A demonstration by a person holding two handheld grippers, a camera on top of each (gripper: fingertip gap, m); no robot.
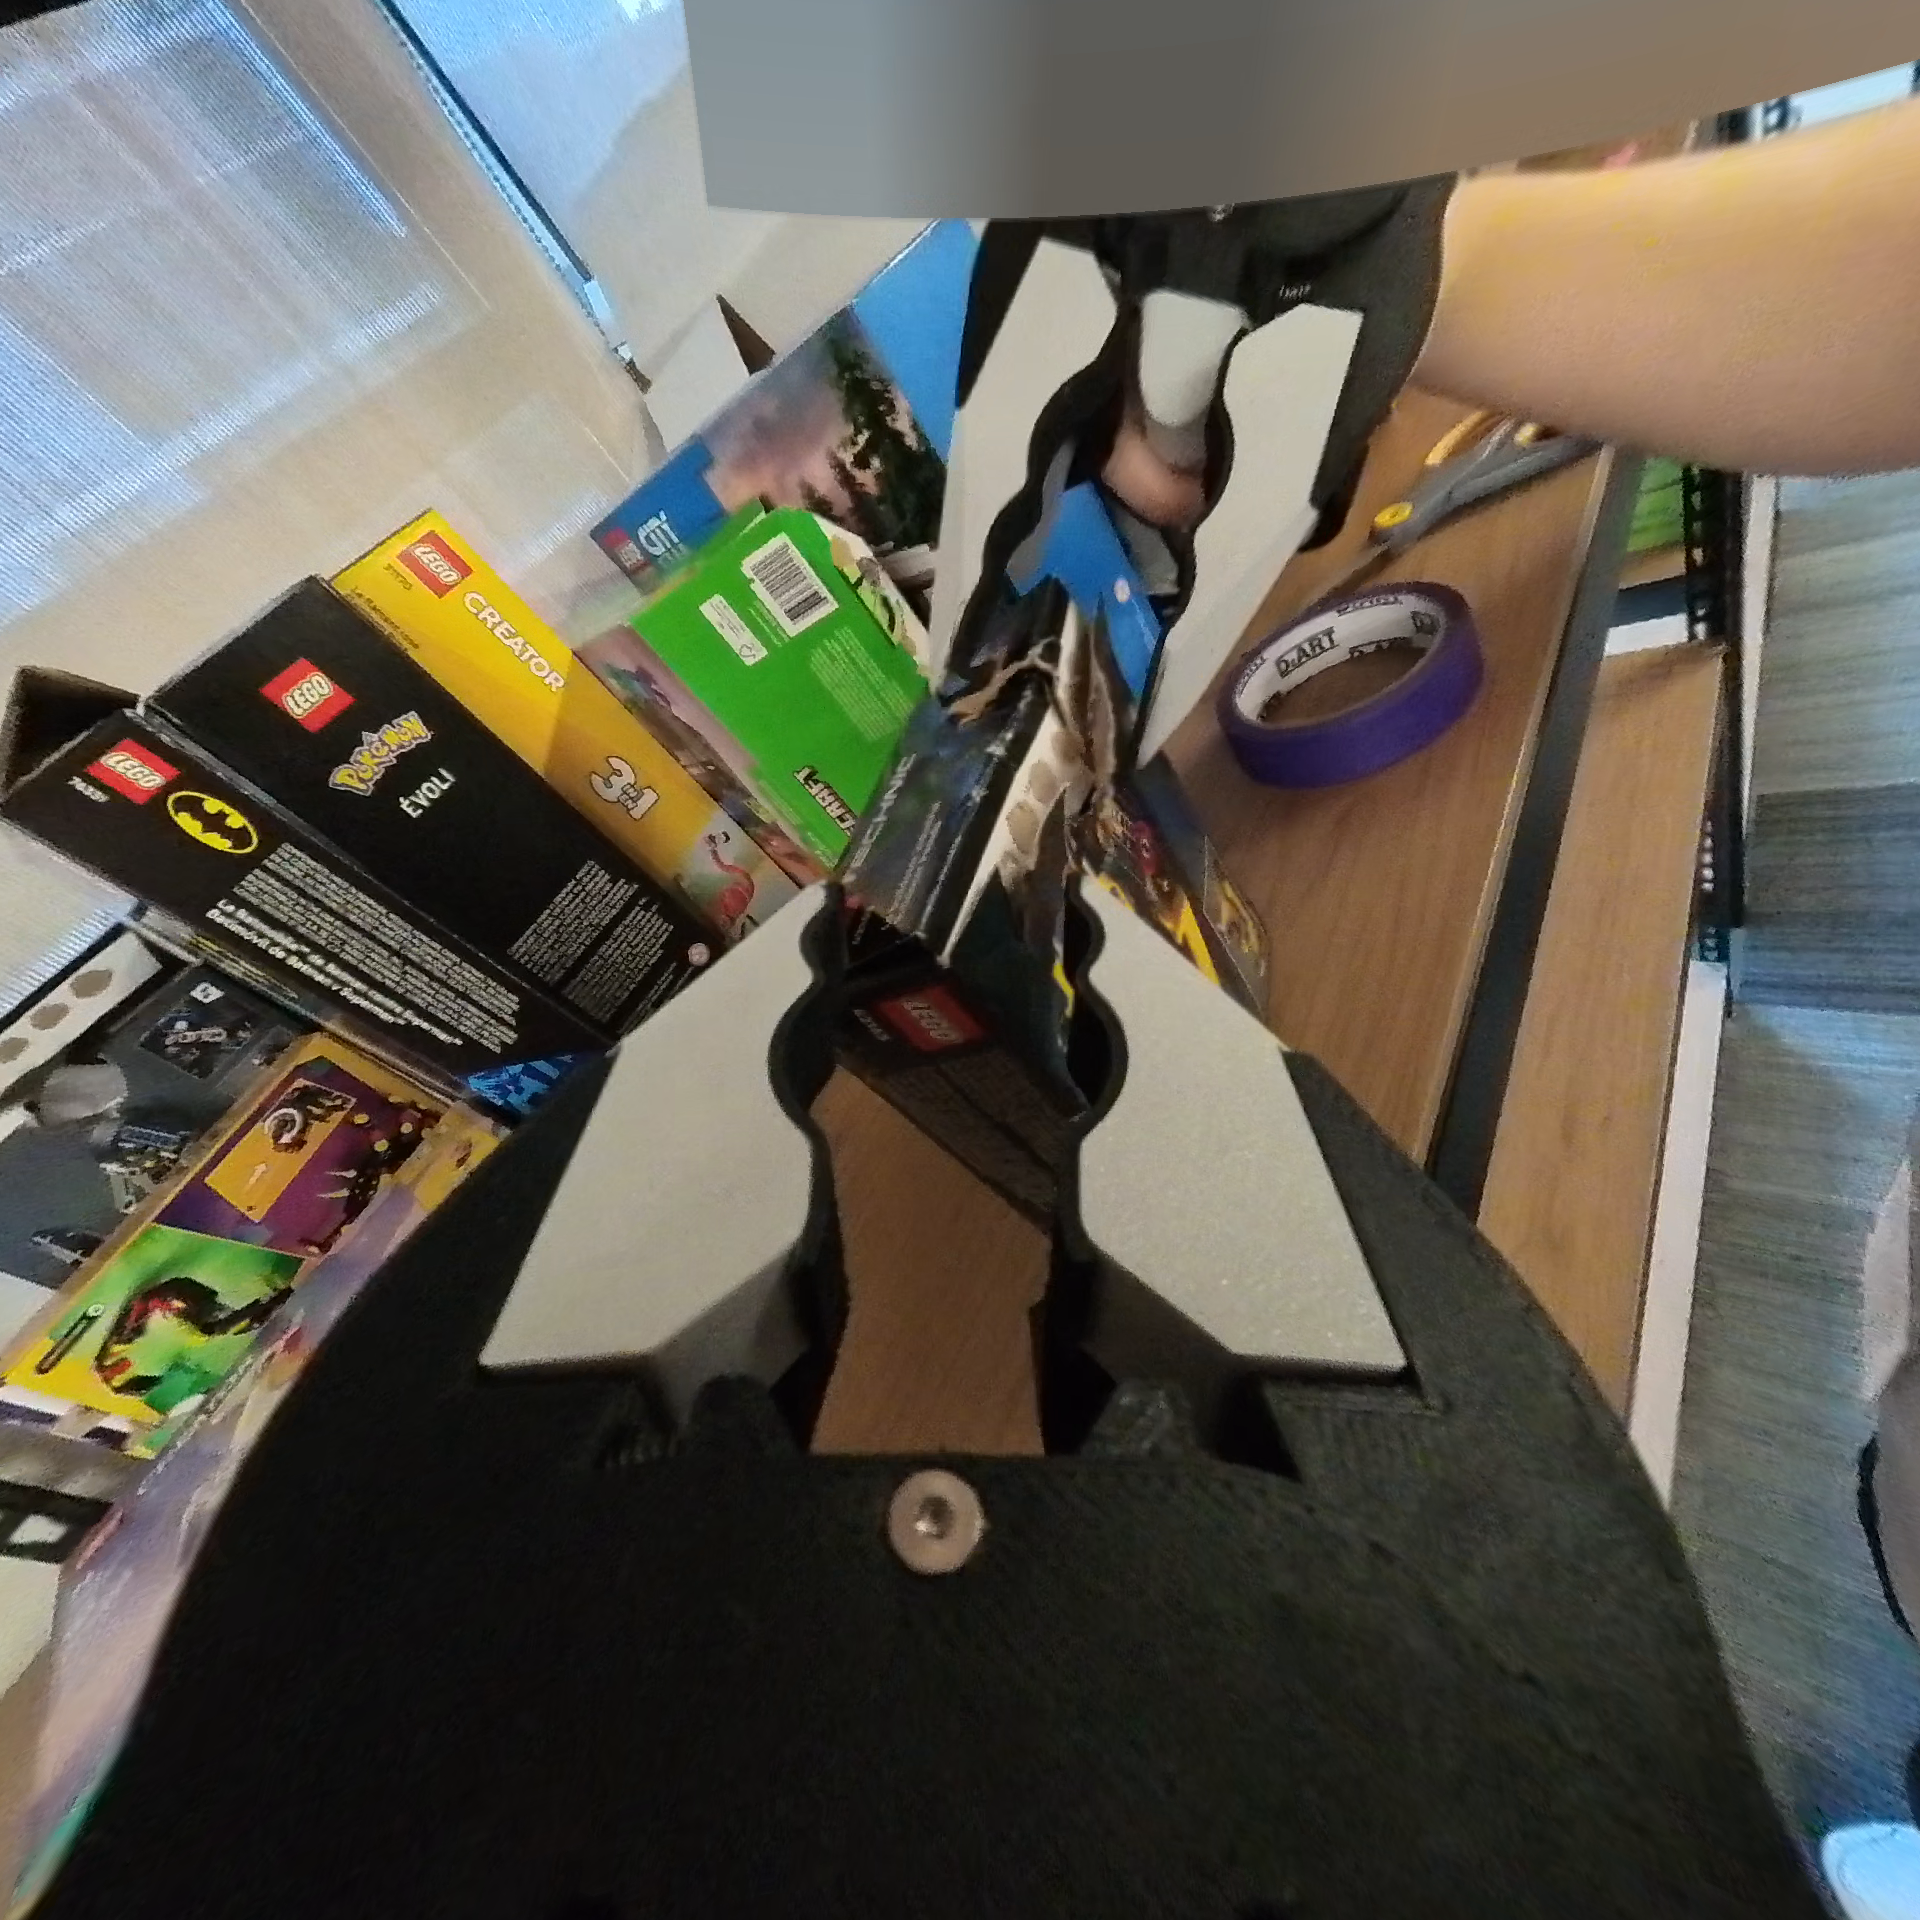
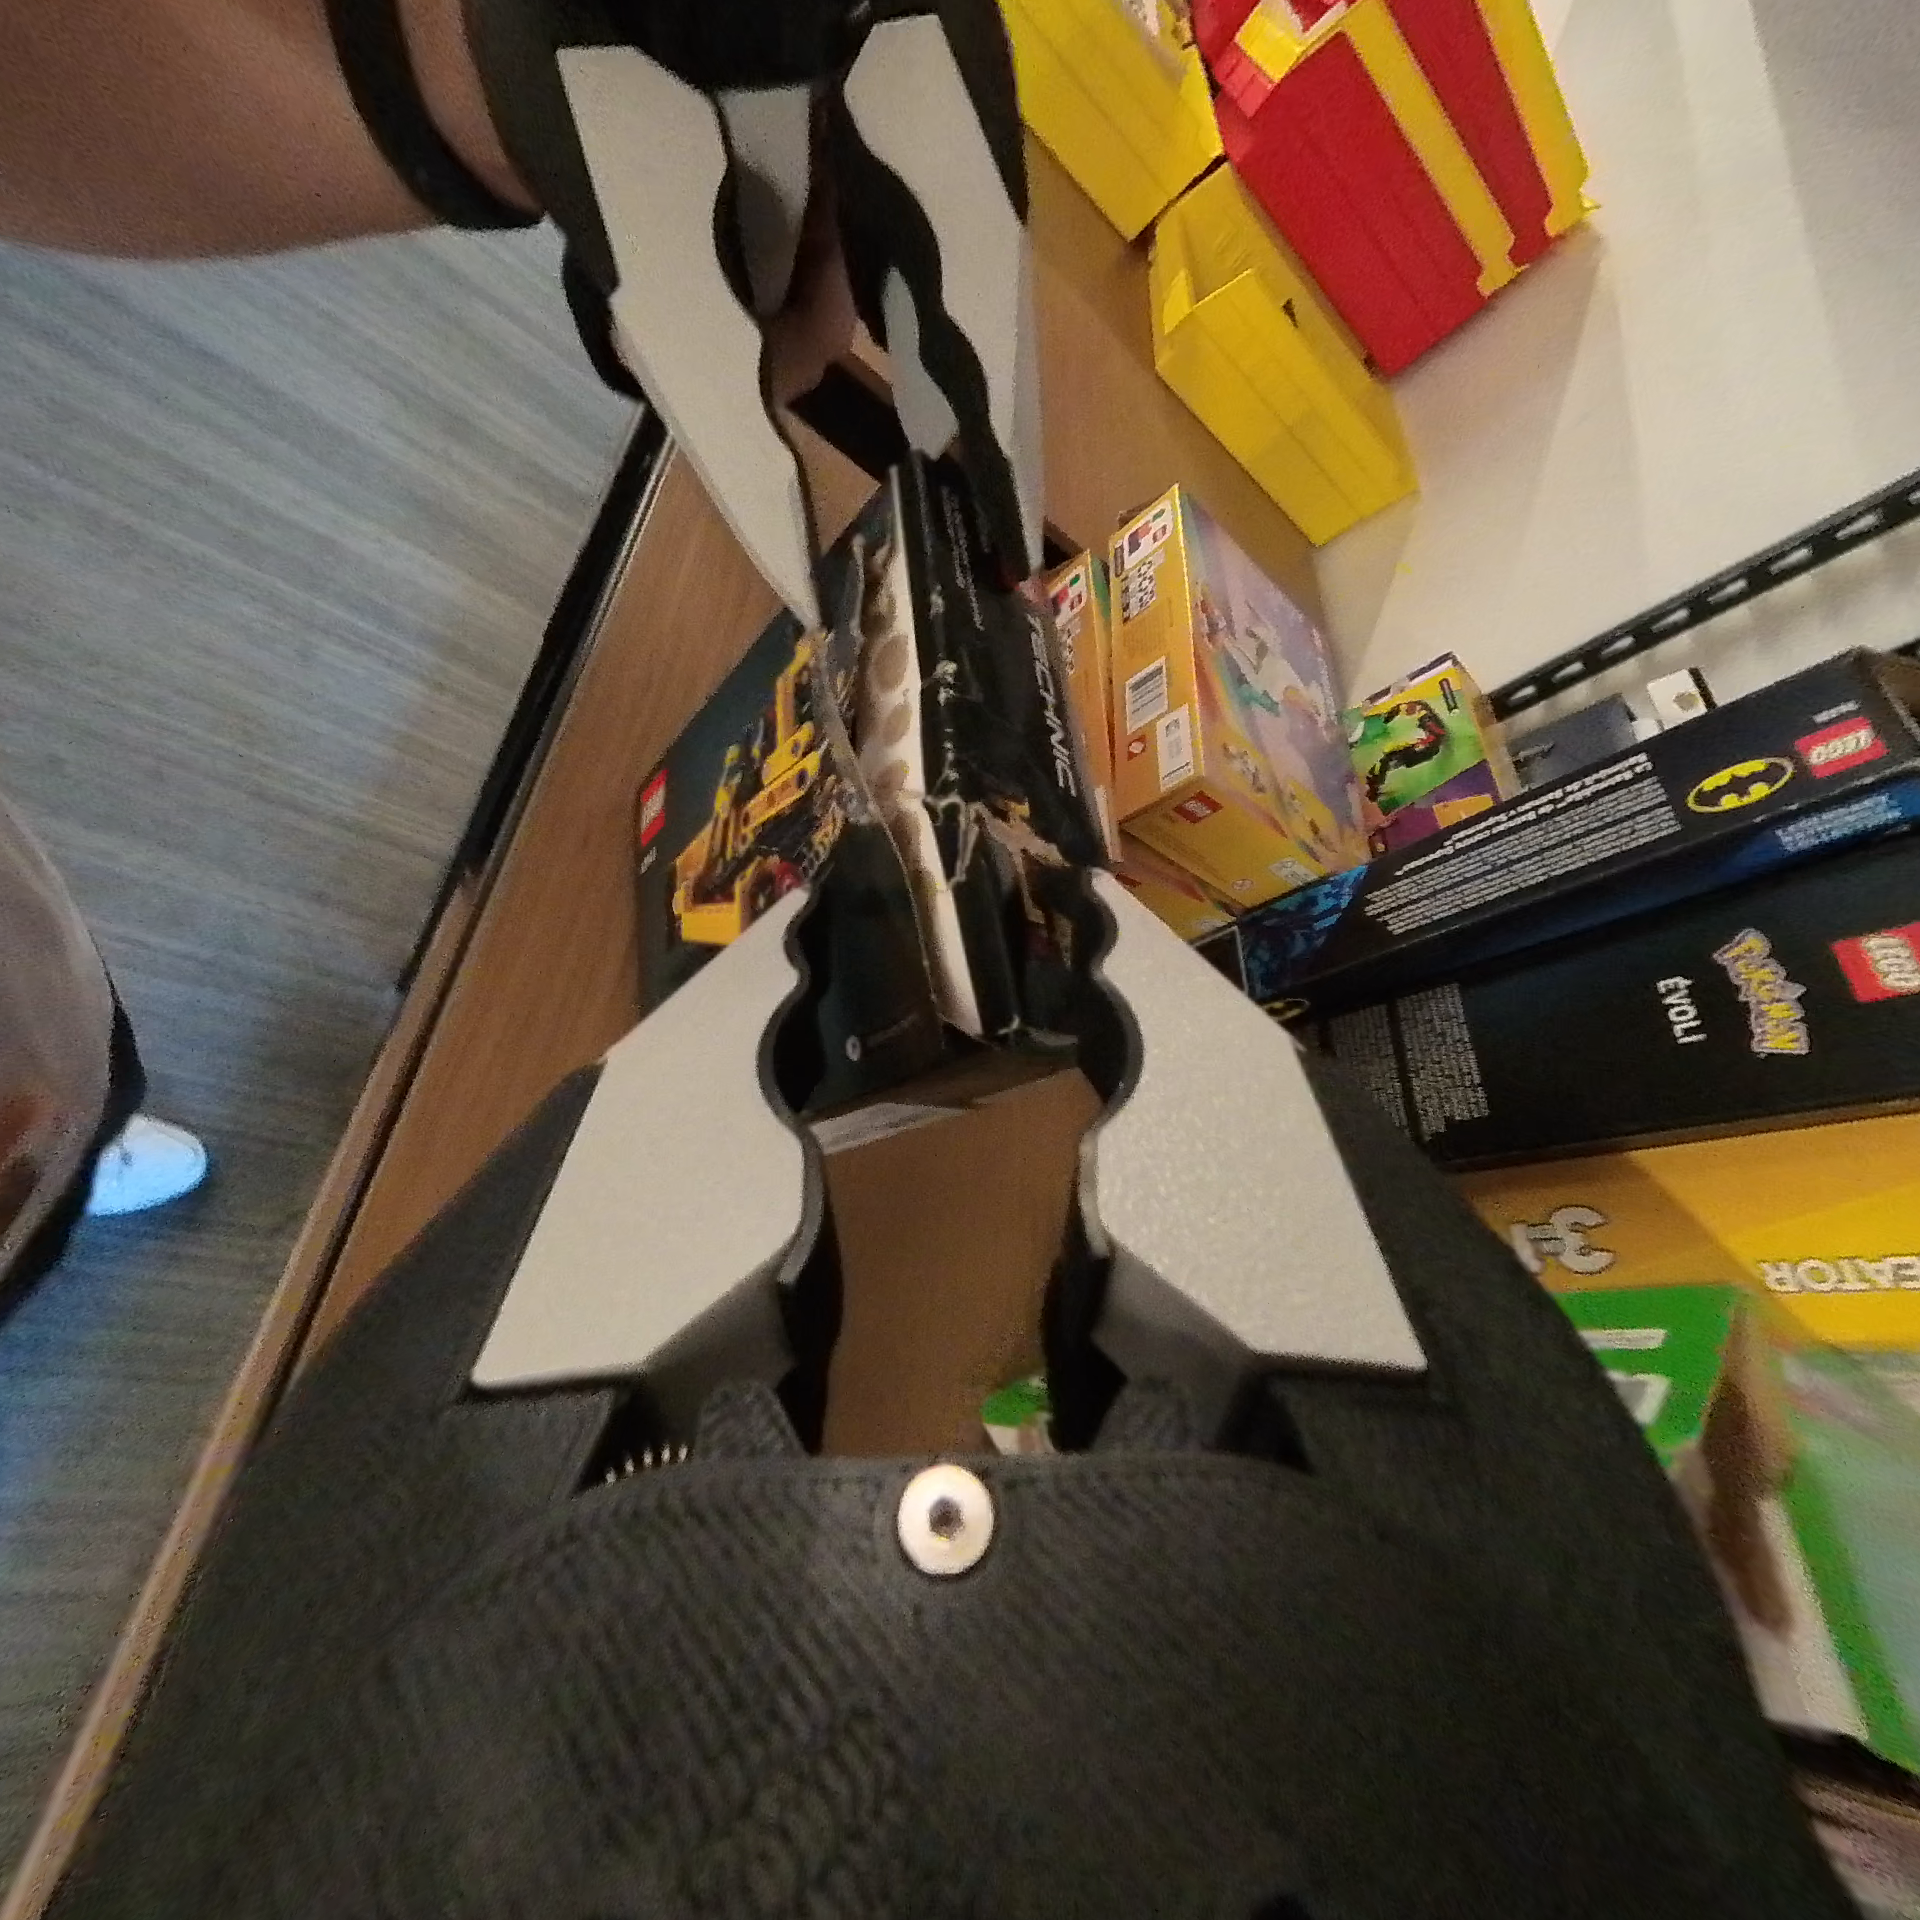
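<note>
Black box (image 1: 966, 821) clamped endwise between left fingers (image 1: 665, 1132) and right fingers (image 2: 1205, 1143), above shelf (image 1: 1382, 935).

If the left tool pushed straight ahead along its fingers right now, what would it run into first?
The left tool is already shut on the black box; beyond it, the right tool holds the far end, though depth is unclear.

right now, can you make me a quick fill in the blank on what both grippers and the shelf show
1. The left gripper and right gripper are both shut on the same black ____.
2. The roll of tape on the wooden shelf is ____ in colour.
3. Beyond the tape lies a pair of ____.
4. The booklet lying flat under the held item shows a ____ vehicle.

Missing words: box; purple; scissors; yellow
</note>
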